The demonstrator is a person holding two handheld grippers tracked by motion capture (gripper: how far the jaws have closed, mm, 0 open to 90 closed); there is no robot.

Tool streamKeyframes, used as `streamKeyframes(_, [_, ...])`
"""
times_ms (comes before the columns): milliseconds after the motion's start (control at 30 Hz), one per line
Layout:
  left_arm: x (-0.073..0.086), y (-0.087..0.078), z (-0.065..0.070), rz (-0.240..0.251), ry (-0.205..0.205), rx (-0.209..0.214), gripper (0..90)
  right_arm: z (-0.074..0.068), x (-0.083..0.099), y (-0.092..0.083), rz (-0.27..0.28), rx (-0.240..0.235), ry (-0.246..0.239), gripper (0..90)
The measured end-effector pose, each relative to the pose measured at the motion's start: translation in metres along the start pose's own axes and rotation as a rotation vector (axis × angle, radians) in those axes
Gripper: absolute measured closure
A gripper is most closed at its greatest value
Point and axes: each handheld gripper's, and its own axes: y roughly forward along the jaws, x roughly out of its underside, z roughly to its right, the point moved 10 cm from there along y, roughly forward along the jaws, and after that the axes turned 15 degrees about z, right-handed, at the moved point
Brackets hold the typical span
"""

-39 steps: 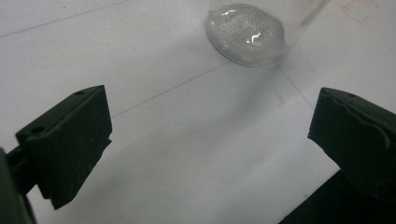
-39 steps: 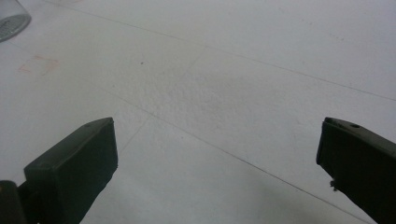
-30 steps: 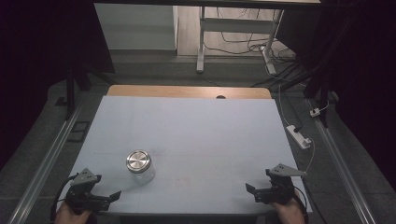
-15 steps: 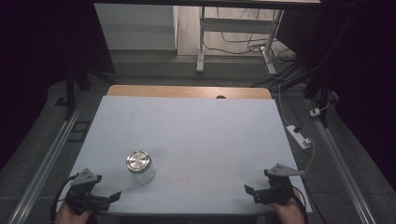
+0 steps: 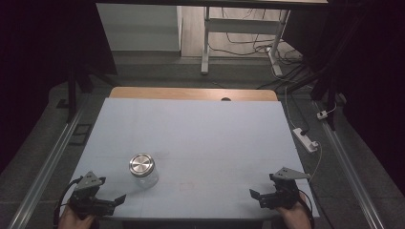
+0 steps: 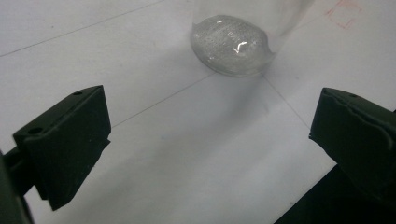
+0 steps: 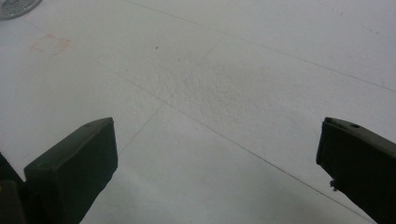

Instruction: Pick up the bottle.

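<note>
Jar (image 5: 143, 170) with metal lid stands upright near table's (image 5: 200, 129) front-left, at about 1 o'clock from left gripper (image 5: 106, 204), near it; right gripper (image 5: 263, 197) well apart at 3 o'clock; both grippers spread wide, holding nothing

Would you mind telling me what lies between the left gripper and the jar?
Nothing: in the left gripper view, bare table runs from the open left gripper to the jar.
</note>
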Motion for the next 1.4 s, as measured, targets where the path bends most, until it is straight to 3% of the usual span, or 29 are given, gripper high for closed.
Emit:
streamKeyframes(367, [-0.01, 0.007, 0.002, 0.036, -0.016, 0.029, 0.0, -0.003, 0.001, 0.0, -0.006, -0.022, -0.021, 0.0])
streamKeyframes(767, [-0.018, 0.026, 0.009, 0.068, 0.032, 0.132, 0.0, -0.003, 0.001, 0.001, -0.014, -0.023, -0.021, 0.0])
streamKeyframes(1100, [-0.028, 0.041, 0.011, 0.108, 0.018, 0.166, 0.0, -0.004, 0.002, 0.002, -0.019, -0.024, -0.021, 0.0])
streamKeyframes(1267, [-0.03, 0.05, 0.013, 0.078, 0.005, 0.172, 0.0, -0.004, 0.002, 0.002, -0.02, -0.024, -0.022, 0.0])
streamKeyframes(1400, [-0.034, 0.058, 0.013, 0.063, 0.02, 0.17, 0.0, -0.004, 0.002, 0.002, -0.025, -0.027, -0.025, 0.0])
